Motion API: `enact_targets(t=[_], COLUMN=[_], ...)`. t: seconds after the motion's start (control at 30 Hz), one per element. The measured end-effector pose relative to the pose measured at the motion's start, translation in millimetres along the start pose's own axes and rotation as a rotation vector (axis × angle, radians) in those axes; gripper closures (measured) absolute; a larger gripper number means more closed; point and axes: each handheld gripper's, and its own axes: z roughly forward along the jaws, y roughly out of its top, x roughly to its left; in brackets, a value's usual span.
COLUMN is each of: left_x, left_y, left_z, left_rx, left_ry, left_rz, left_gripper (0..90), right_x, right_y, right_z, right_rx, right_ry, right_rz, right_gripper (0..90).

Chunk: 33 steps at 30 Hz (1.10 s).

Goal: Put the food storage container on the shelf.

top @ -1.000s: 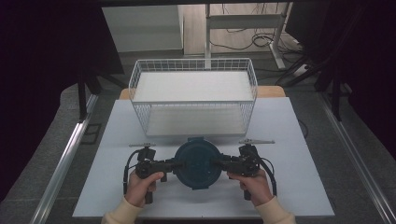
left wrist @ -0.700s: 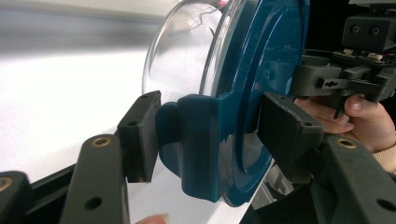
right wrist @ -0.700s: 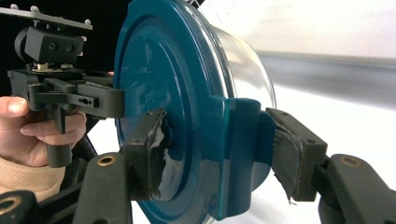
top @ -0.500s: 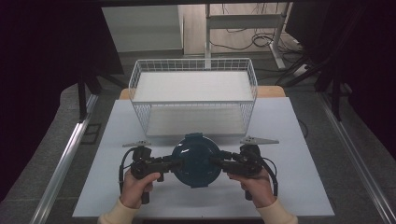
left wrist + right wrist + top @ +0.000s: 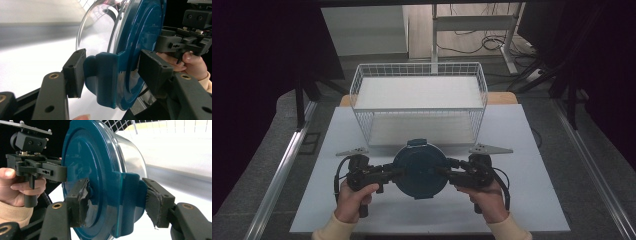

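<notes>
A round container (image 5: 419, 171) with a dark blue lid and a clear body is held between both grippers over the white table (image 5: 532, 200). My left gripper (image 5: 388, 173) is shut on a blue lid tab on the container's left side. The left gripper view shows its pads (image 5: 75, 72) pinching that tab (image 5: 105, 77), with the clear body (image 5: 97, 32) beyond. My right gripper (image 5: 451, 174) is shut on the opposite tab. In the right gripper view its pads (image 5: 78, 200) clamp the tab (image 5: 127, 202) beside the lid (image 5: 85, 155). A hand holds each gripper.
A white wire basket (image 5: 422, 127) stands just beyond the container at the table's far middle, with a white floor inside. Metal rails run along both sides of the table, and dark curtains and desk legs stand behind it.
The container and both grippers have edged slightly away from the person, toward the basket. Both grips are unchanged.
</notes>
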Motion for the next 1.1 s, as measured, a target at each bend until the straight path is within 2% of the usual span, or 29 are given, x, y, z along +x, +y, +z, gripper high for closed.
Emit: enact_targets(t=[0.6,0.73,1.1], left_x=[-11.1,-11.0,-17.7], left_y=[21.8,29.9,58.0], left_z=[-11.3,-12.4,-12.7], left_rx=[-0.04,-0.046,-0.043], left_ry=[0.018,0.012,0.04], left_rz=[0.052,0.057,0.099], left_gripper=[41.2,41.2,41.1], right_x=[5.9,7.0,1.7], right_y=[20.0,28.2,52.5], right_z=[-2.2,-2.5,-2.9], right_rx=[-0.028,-0.038,-0.063], right_ry=[0.017,0.013,0.018], right_rz=[-0.033,-0.045,-0.045], right_gripper=[41.4,41.4,41.3])
